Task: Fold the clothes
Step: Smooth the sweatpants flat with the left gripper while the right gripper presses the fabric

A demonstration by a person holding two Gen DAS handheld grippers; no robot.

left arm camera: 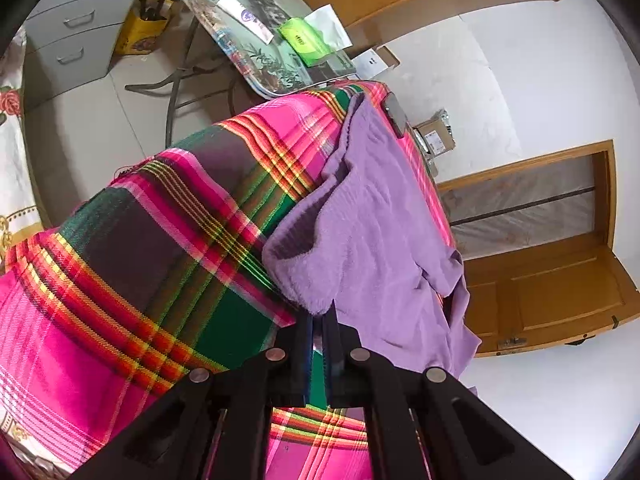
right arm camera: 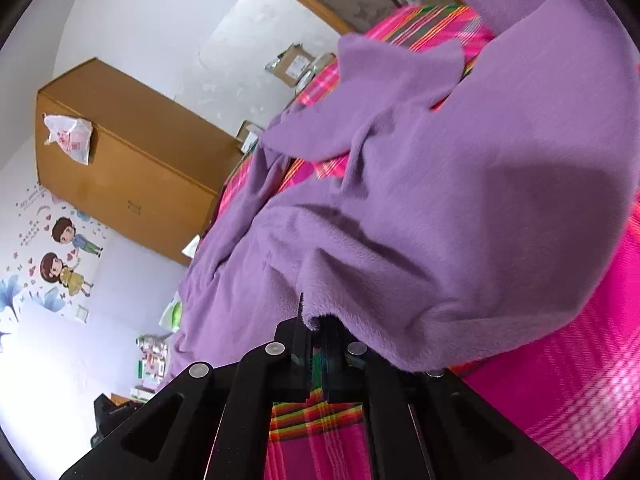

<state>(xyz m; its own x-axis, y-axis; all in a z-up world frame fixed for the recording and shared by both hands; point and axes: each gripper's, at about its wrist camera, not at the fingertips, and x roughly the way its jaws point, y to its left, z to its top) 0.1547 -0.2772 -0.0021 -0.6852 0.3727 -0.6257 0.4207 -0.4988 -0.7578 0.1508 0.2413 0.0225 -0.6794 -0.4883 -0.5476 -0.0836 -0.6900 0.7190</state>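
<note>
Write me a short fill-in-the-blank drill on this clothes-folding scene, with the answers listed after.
1. The garment being folded is ____ in colour.
2. It lies on a plaid bedspread that is mostly ____.
3. Both the left claw and the right claw are ____ on the garment's edge.
4. In the right wrist view, a white plastic ____ lies on top of the wooden cabinet.

Answers: purple; pink; shut; bag

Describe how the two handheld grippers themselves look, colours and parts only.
Both look alike. The left gripper and right gripper are matte black, with two flat narrow fingers, angular linkage arms with long cut-out slots, and round silver pivot pins. No cables, markings, hands or sleeves show.
</note>
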